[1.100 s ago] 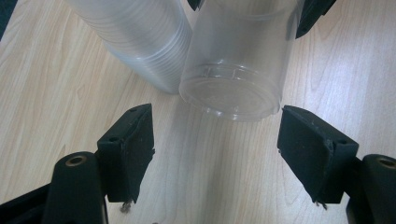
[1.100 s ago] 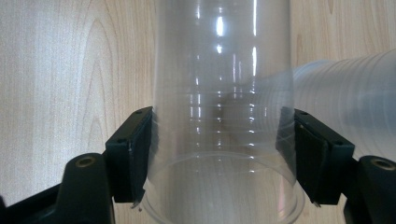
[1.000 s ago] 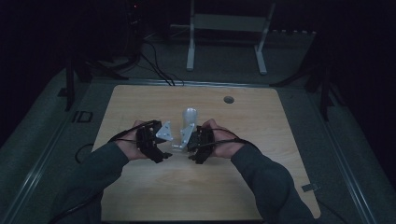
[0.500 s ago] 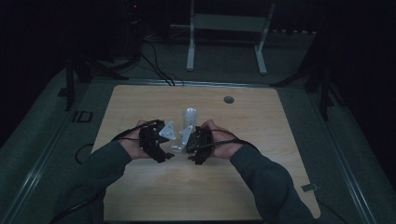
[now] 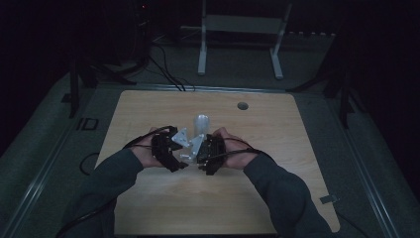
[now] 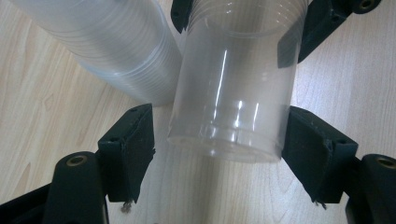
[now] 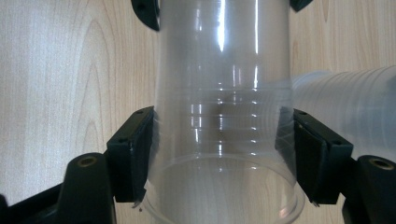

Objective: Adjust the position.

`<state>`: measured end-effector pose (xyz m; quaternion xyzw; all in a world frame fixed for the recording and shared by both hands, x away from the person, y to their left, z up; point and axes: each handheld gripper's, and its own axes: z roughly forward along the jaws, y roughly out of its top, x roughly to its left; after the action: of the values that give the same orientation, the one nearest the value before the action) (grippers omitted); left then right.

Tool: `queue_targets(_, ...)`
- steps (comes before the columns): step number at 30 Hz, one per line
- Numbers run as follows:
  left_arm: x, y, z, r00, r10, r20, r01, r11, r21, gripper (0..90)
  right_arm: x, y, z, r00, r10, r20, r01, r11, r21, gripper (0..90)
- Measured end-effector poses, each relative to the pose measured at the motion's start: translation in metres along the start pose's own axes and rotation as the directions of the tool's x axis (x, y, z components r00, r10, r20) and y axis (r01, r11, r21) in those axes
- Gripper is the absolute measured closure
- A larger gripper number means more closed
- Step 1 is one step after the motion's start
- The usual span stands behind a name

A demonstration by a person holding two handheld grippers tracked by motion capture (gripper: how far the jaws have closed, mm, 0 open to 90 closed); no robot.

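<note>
Near the middle of the wooden table (image 5: pixel 148 208), a clear plastic cup (image 5: pixel 190 149) lay on its side between the two grippers. The right gripper (image 7: pixel 219 154) pinched the cup close to its open rim, both pads pressed against the wall; those jaws had just been closing a little on it. The left gripper (image 6: pixel 219 140) straddled the cup's closed bottom end: its right pad touched the wall, while a sliver of table showed between the left pad and the cup, so its jaws stood spread and not gripping.

In the high view, the left gripper (image 5: pixel 166 148) sat at 9 o'clock of the cup and the right gripper (image 5: pixel 208 152) at 3 o'clock, each held in a hand with a dark sleeve behind it. A stack of clear cups (image 5: pixel 200 124) stood just beyond, at 12 o'clock, close against the held cup; in the left gripper view the stack (image 6: pixel 107 51) crowded in at 10 o'clock.

Farther off, at 1 o'clock, a round grommet hole (image 5: pixel 242 105) sat near the table's far edge. Beyond the table, a white metal stand (image 5: pixel 237 44) rested on the dark floor, with black cables (image 5: pixel 163 69) trailing at 11 o'clock.
</note>
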<state>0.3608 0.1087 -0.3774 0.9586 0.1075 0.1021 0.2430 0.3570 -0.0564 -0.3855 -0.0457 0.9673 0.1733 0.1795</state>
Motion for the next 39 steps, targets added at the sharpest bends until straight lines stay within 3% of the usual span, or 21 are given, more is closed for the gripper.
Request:
queue_targets(16, 0.002, -0.004, 0.004, 0.9990, -0.018, 0.042, 0.018, 0.9998, -0.005, 39.8, 0.002, -0.001, 0.001, 0.9996, -0.023, 0.016, 0.024, 1.000, -0.009, 29.5)
queue_targets(28, -0.002, -0.004, 0.002, 0.9999, -0.007, 0.011, 0.007, 0.9997, -0.021, 41.3, 0.002, -0.003, -0.002, 1.0000, 0.000, 0.005, 0.000, 0.999, -0.037, 21.6)
queue_targets(39, -0.003, -0.006, 0.002, 1.0000, -0.001, 0.002, 0.001, 0.9999, -0.014, 41.4, 0.000, -0.004, -0.009, 0.9992, 0.009, 0.038, -0.006, 0.997, -0.079, 19.2)
